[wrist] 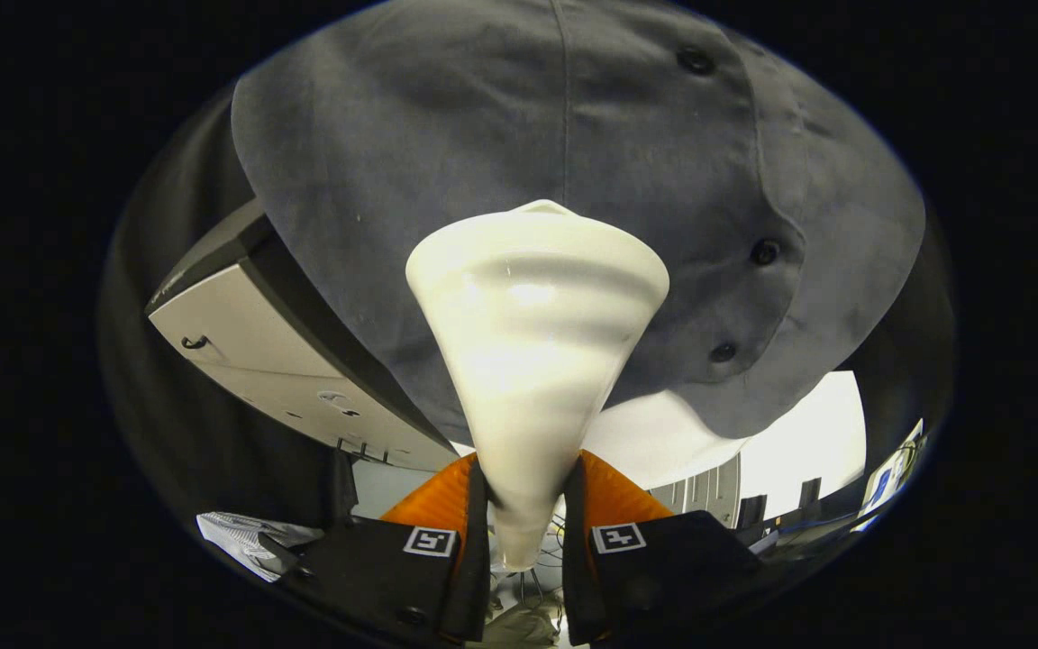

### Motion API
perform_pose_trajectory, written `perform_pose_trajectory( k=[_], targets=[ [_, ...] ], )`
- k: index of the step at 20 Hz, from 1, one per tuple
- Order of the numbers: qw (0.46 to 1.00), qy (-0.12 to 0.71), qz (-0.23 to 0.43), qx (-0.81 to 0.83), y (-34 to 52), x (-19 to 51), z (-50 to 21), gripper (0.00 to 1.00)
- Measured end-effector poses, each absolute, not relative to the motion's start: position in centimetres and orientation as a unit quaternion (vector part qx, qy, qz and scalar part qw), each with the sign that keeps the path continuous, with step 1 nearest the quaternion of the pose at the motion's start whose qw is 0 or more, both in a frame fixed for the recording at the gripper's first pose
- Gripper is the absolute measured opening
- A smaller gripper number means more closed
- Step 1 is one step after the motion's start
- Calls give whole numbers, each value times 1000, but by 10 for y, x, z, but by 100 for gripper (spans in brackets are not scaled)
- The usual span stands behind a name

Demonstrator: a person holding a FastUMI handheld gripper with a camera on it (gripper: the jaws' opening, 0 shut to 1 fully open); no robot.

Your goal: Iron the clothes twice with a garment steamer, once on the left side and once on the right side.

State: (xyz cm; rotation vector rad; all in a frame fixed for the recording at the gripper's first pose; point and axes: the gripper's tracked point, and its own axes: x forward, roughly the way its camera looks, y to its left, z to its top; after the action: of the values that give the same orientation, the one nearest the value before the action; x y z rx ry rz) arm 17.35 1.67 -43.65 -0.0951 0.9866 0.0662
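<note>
A cream-white garment steamer (pixel 532 351) stands between my two fingers, its narrow handle pinched low down and its wide head pointing away from me. My gripper (pixel 526 514) is shut on that handle. The steamer's head rests against or very close to a grey button-up shirt (pixel 501 135) that hangs just beyond it. The shirt's button placket (pixel 764 251) with dark buttons runs to the right of the steamer head. The head covers the part of the cloth directly behind it.
A pale flat panel with a dark rim (pixel 276 351) slants down left of the steamer, behind the shirt's hem. A white surface (pixel 798 442) and dark furniture (pixel 708 491) show below the hem at the right. Crumpled pale cloth (pixel 244 536) lies beside the left finger.
</note>
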Motion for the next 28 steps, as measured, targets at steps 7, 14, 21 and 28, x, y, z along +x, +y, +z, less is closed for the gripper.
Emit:
perform_pose_trajectory(
  k=[7, 14, 21, 28],
  targets=[
    [857, 513, 16, -38, 1, 153, -491, 41],
    [865, 502, 15, -14, -6, 130, -450, 41],
    [907, 420, 0, -22, -28, 128, -310, 41],
    [943, 330, -19, -36, -51, 141, -168, 41]
  ],
)
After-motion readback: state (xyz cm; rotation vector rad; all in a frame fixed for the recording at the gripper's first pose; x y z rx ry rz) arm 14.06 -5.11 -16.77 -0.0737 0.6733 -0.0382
